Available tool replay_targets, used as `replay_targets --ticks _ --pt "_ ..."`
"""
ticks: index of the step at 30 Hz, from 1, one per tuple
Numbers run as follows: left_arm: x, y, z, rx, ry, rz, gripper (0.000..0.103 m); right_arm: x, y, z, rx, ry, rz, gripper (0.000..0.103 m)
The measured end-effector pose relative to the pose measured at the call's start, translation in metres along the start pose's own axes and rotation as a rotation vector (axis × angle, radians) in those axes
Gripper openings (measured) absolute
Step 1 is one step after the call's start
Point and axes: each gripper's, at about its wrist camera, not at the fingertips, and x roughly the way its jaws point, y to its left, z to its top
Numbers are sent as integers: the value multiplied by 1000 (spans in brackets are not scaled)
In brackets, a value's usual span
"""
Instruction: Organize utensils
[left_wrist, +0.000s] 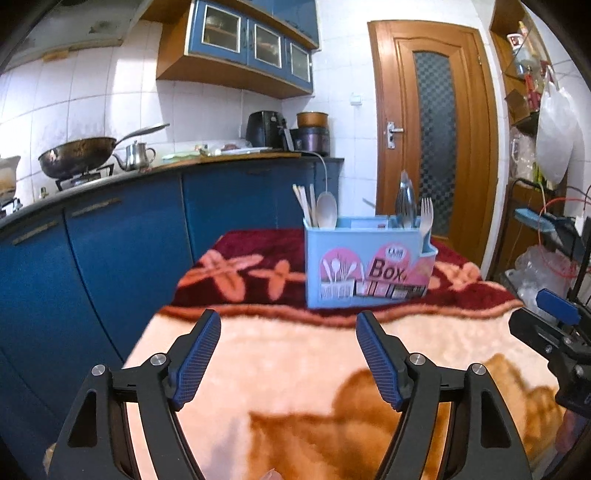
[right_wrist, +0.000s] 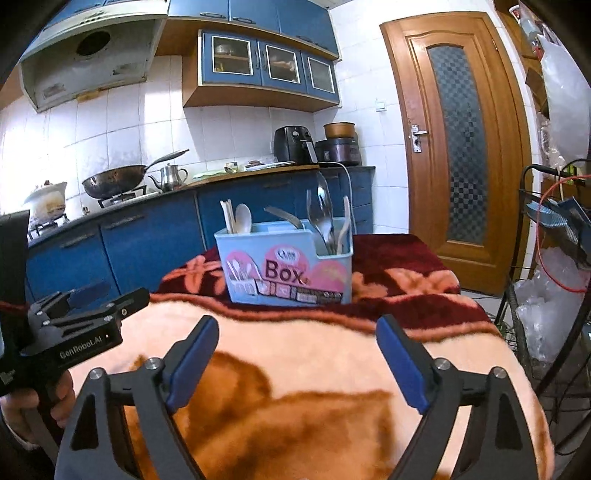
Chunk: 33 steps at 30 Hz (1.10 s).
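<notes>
1. Bench (left_wrist: 332, 354) draped in a plush blanket (right_wrist: 314, 354), peach and orange near the cameras, dark red with peach flowers farther back.
2. Behind it, blue kitchen cabinets (left_wrist: 122, 236), a dark wok (right_wrist: 114, 181) and a steel teapot (right_wrist: 171, 176) on the stove, white tiled wall, a wooden door (right_wrist: 458, 147) with patterned glass.
3. Left gripper (left_wrist: 288, 325) wide open above the blanket, nothing between its blue pads (left_wrist: 195, 358), touching nothing.
4. Right gripper (right_wrist: 297, 328) likewise wide open and empty, beside the left one.
5. Light blue utensil box (left_wrist: 365, 266) upright on the red part of the blanket, ahead of both grippers and well apart from them, its long side facing the cameras.
6. Standing handle-down in its compartments: pale chopsticks (left_wrist: 304, 206) and a pale spoon (left_wrist: 327, 210) at left, metal spoons (right_wrist: 321, 214) and a pale fork (left_wrist: 426, 216) at right; a slanted metal piece (right_wrist: 282, 216), possibly a knife, in the middle.
</notes>
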Motion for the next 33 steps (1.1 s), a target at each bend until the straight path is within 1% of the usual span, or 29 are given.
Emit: replay_targets --ticks 3,6,8,10,16,23,33 --pt "5 0 -9 -10 -3 13 77 3 -3 -12 6 -4 -11 95" --pt "9 0 -16 -29 -10 20 77 4 -6 -19 7 -26 -35 96" --pt "12 0 -21 -29 -2 40 77 4 -6 -21 0 -39 -56 98" --pt "16 1 -25 -37 6 52 77 5 -7 -24 -5 -49 -71 98" --pt "22 6 -31 -75 17 64 77 8 -11 -26 8 -56 -71 98" --pt "20 2 -34 -62 1 68 77 7 -12 -29 19 -62 -66 99" --pt "20 0 -35 -54 -2 71 77 6 -10 -29 11 -65 -67 99"
